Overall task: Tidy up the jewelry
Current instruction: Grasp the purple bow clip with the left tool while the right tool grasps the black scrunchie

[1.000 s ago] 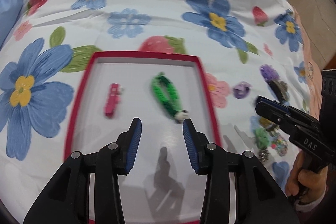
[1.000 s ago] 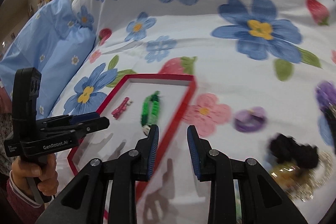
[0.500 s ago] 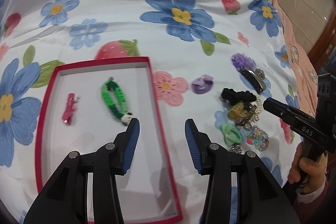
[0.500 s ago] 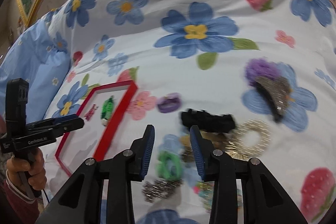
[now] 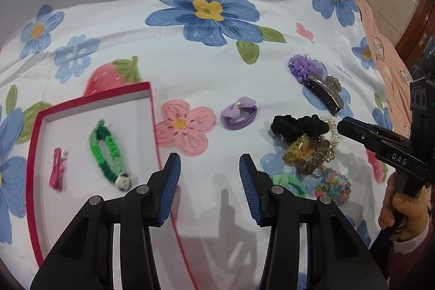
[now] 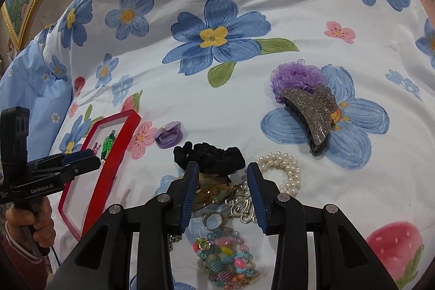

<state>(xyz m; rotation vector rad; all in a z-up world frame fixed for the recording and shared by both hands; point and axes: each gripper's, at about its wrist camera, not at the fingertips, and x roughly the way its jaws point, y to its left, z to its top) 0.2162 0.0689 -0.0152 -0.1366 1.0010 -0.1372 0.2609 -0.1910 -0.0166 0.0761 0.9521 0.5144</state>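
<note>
Both views have slid away from the red-rimmed shallow box (image 5: 89,105) toward the loose pile of accessories, so that the box now sits at the left of the left wrist view instead of the centre. Inside it lie a pink hair clip (image 5: 57,169) and a green braided band (image 5: 108,154), so I judge the step in hand is fetching the next piece. The right gripper (image 6: 221,193) hovers over the pile with its jaws partly apart and holding nothing; its figure rose during the last second but has almost settled. Between its tips, in the lower centre of the right wrist view, are an amber-coloured clip (image 6: 210,190) and some silver metal pieces (image 6: 242,207), with the black fabric scrunchie (image 6: 209,154) just above and the white pearl bracelet (image 6: 282,173) beside the right tip (which piece is aimed at, I cannot tell). The left gripper (image 5: 209,185) is also partly open and empty, over bare floral bedsheet (image 5: 190,67) just right of the box edge. Next the right jaws should descend and close on one item only, since the pieces touch each other.
</note>
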